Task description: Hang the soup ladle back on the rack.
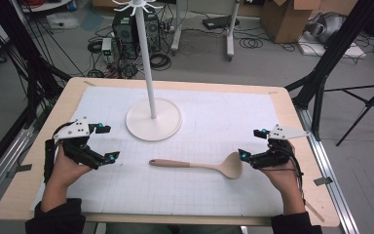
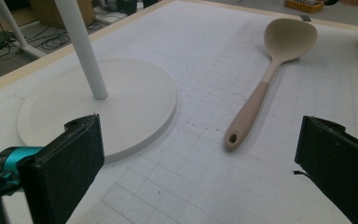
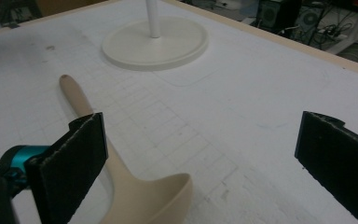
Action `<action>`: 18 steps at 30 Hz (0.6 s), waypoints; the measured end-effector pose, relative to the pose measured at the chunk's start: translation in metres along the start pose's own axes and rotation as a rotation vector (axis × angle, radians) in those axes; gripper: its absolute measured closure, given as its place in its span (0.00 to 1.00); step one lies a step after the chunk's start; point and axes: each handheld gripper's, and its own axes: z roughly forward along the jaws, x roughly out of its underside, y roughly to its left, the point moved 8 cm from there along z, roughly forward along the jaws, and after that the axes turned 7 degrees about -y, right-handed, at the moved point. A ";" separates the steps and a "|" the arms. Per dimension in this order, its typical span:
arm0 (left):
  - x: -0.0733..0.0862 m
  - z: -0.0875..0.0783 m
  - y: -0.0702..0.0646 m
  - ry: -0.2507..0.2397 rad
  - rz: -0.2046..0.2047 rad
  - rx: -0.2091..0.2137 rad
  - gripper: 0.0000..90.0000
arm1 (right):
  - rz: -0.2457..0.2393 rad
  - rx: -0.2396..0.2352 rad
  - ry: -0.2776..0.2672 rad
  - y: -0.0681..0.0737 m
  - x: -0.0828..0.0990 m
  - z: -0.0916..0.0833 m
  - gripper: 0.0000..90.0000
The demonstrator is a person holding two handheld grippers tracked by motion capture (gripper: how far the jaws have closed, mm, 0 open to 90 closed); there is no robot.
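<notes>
Two grippers are held with jaws apart, nothing gripped. The left gripper (image 1: pixel 105 143) hovers beside the stand base (image 1: pixel 153 120); the spoon (image 1: pixel 199 165) lies flat mid-mat, its bowl just beside the right gripper (image 1: pixel 252 144). An approach is judged underway; closing on the spoon is called for next.

We're seeing the spoon (image 1: pixel 202 165) lying on the mat (image 1: pixel 214 117) on the desk (image 1: pixel 14 204), nearer us than the stand's base (image 1: pixel 153 122), bowl toward the right tongs (image 1: pixel 253 144), handle pointing toward the left tongs (image 1: pixel 104 143); both sitting apart from it.
</notes>
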 end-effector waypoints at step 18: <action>0.001 0.001 0.000 -0.003 0.005 0.003 0.02 | -0.098 -0.144 0.063 0.038 -0.028 0.048 0.01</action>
